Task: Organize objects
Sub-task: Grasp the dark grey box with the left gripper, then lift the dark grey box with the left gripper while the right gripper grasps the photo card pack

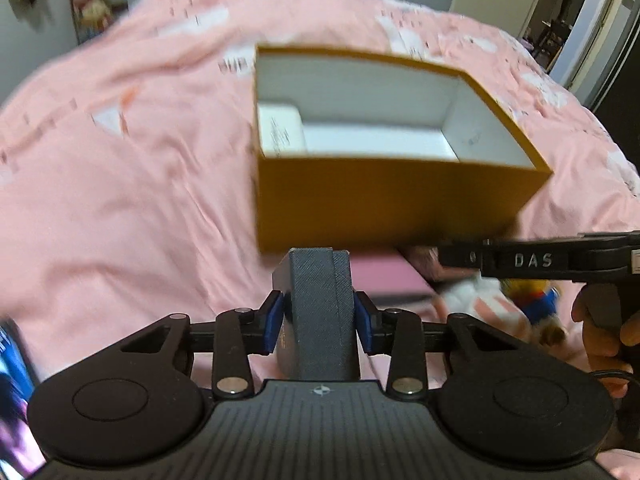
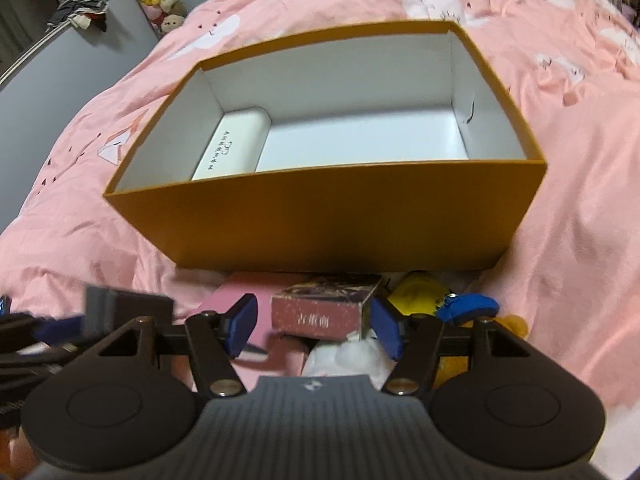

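Observation:
An open orange box (image 1: 380,204) (image 2: 332,220) with a white inside sits on the pink bed. A white card box (image 2: 232,146) (image 1: 280,130) lies in its left end. My left gripper (image 1: 319,318) is shut on a dark grey textured box (image 1: 322,312), held upright just short of the orange box's near wall. It also shows at the left of the right wrist view (image 2: 120,312). My right gripper (image 2: 316,326) is open around a small dark red box (image 2: 324,310) with printed characters. Its pads stand on both sides; I cannot tell if they touch.
A pink flat book or box (image 2: 240,296) (image 1: 384,276) lies under the small boxes. A plush toy in white, yellow and blue (image 2: 440,300) (image 1: 504,300) lies to the right. The pink duvet (image 1: 120,180) covers the bed. A doorway (image 1: 560,20) is far right.

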Available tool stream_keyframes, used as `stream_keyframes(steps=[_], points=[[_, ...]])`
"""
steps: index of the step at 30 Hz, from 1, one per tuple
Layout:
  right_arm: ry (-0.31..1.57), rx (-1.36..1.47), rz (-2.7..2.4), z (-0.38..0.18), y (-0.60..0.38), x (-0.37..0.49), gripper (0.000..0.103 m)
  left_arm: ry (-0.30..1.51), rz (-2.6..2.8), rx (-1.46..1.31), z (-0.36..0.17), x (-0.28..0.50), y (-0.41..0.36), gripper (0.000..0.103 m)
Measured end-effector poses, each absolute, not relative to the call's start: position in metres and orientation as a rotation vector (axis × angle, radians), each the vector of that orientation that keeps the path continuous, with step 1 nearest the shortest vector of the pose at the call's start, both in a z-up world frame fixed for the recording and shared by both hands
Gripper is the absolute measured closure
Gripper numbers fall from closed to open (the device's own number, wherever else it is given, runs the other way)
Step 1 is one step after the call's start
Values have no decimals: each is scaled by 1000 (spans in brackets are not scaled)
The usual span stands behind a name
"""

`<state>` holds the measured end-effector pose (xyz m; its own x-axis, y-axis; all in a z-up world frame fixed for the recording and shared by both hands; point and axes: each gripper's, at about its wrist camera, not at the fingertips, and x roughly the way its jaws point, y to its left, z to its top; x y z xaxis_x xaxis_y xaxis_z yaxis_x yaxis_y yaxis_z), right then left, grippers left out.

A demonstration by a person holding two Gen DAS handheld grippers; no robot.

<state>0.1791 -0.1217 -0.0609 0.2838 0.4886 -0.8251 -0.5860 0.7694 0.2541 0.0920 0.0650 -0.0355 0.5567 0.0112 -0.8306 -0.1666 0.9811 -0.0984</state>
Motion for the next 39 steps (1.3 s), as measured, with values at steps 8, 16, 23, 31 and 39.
stream_keyframes(steps=[8,16,23,31,39], points=[[1156,-114,704,-82,-109,195,36,938,104,-151,-31,99,73,61],[1145,-99,730,-76,-121,187,38,898,35,-93,-24,97,58,61],[1047,-144,735,-39,-154,167,38,827,-90,117,-11,98,17,61],[1166,-78,677,-62,-197,163,39,827,-219,320,-43,98,-35,61],[1186,-63,691,-65,-199,169,39,859,-316,220,-45,97,-34,55]])
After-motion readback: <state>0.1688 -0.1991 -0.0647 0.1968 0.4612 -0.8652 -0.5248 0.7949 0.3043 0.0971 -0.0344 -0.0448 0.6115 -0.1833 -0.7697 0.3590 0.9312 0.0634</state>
